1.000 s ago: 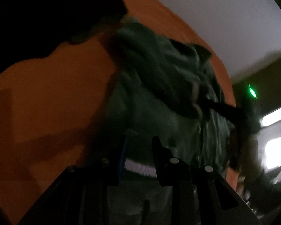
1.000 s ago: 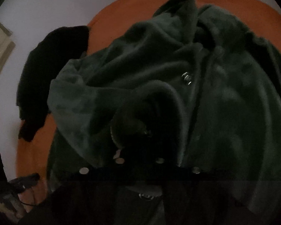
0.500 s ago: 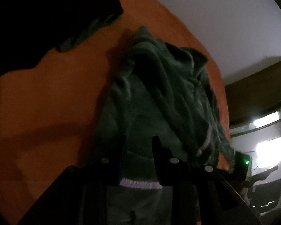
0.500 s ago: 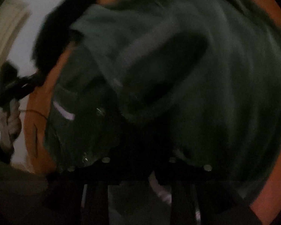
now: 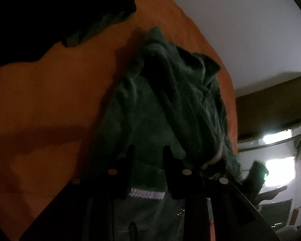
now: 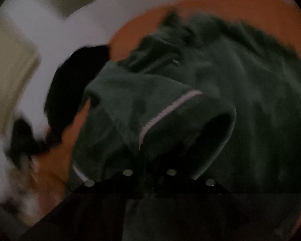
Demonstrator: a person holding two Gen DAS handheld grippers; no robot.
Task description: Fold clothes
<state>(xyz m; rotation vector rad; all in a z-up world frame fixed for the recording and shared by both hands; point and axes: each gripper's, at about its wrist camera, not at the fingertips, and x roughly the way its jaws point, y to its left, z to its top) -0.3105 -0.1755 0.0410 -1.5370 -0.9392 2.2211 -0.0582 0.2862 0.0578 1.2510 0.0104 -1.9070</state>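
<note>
My left claw [image 5: 147, 156] narrowly spread astride the green jacket's [image 5: 170, 104] striped hem, jacket crumpled near the orange bed's [image 5: 50, 100] far edge, my right claw [image 6: 149, 168] clamped on its cuff, fingertips lost in dark blur

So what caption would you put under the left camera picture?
Left gripper holding the striped hem of a crumpled green fleece jacket on an orange bedcover.

Orange bedcover [image 5: 50, 100] underneath; white wall [image 5: 240, 30]; bright window [image 5: 281, 170] right.
</note>
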